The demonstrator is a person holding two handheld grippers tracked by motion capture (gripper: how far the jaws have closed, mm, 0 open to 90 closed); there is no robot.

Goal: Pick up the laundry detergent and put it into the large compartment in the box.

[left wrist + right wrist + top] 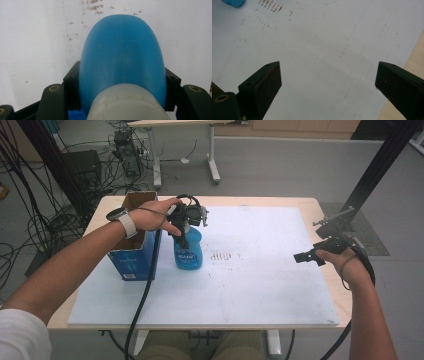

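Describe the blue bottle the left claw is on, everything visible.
The blue bottle is translucent blue plastic with a rounded shoulder, a whitish ribbed cap and a label with white print too blurred to read. It stands upright on the white board, right beside the open blue cardboard box. The left claw comes from above and is shut on its upper part; the left gripper view shows the black pads pressing both sides below the cap.

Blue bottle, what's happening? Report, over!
Left tool shut on blue plastic bottle. Right tool open, empty. Open cardboard box close beside bottle.
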